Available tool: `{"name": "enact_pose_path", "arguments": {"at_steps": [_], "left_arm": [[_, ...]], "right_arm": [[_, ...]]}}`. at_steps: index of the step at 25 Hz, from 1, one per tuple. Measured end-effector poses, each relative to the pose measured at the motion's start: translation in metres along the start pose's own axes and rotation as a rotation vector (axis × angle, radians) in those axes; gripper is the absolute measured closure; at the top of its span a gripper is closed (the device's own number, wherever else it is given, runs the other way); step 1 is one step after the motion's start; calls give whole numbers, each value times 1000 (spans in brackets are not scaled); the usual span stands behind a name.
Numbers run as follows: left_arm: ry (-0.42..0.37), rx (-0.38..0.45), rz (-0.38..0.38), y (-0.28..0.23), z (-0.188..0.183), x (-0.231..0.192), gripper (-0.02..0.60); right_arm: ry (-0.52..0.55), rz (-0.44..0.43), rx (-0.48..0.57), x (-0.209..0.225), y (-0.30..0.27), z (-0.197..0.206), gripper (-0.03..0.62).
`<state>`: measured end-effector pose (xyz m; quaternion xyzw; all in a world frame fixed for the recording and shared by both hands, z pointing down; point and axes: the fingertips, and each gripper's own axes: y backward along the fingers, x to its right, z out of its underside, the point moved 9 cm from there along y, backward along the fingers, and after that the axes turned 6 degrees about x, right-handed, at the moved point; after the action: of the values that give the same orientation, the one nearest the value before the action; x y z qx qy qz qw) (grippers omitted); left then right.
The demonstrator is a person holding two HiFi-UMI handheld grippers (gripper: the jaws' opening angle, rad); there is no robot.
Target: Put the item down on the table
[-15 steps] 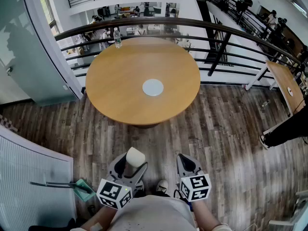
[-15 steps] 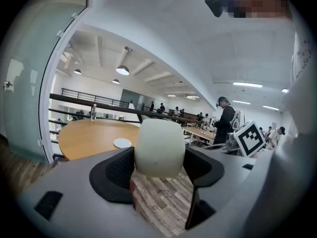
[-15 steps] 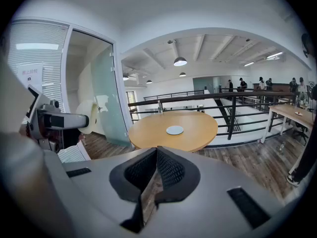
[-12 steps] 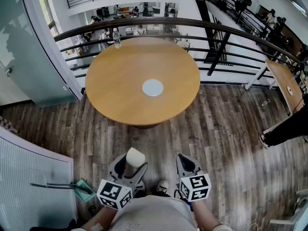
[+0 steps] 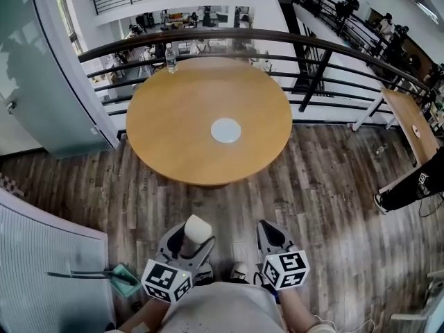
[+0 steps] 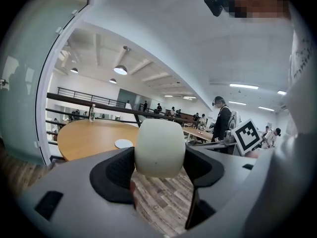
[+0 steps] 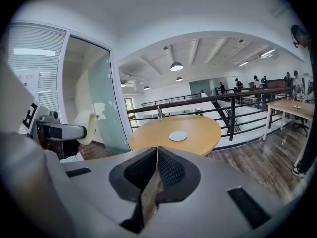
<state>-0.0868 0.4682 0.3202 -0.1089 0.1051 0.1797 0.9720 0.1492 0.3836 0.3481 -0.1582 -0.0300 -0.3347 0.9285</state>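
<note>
A cream-white rounded cylinder (image 5: 195, 229) (image 6: 159, 148) sits between the jaws of my left gripper (image 5: 187, 240) (image 6: 158, 155), which is shut on it and held low near the person's body. My right gripper (image 5: 272, 238) (image 7: 156, 155) is beside it, jaws shut together with nothing in them. Ahead stands a round wooden table (image 5: 180, 123) (image 6: 84, 135) (image 7: 198, 128) with a white disc (image 5: 226, 130) (image 7: 178, 136) near its middle. Both grippers are well short of the table, over the wood floor.
A clear water bottle (image 5: 171, 57) stands at the table's far edge by a dark railing (image 5: 333, 50). A glass partition (image 5: 41, 82) is at the left, a second table (image 5: 413, 127) at the right with a person's leg (image 5: 409, 193) near it. A green tool (image 5: 121, 276) lies at lower left.
The view has shifted slightly toward the table; the grippers keep their places and the left one still holds the white cylinder.
</note>
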Motion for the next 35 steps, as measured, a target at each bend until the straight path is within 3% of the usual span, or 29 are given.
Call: {"name": "enact_pose_path", "arguments": {"at_steps": [7,14,19,26,35], "left_arm": [[-38,22,67,17,-6,-30,262],[-20,-5,94,3,-7,-52,262],[-4,-38,97,-39,-27,-66,261],[-9,-44,59,-97,-16,-106,261],[26,-15,20,-226,-59,-131,261]], "right_arm": [[18,63,28,-19,-13,-8,569],[-8,100,2,-12,-25,-4,569],[-45,86,-50,15,-59,-16,569],[-28,28,-34,51,-134,-15,569],[10,-50,-23,146,-231,-80,569]]}}
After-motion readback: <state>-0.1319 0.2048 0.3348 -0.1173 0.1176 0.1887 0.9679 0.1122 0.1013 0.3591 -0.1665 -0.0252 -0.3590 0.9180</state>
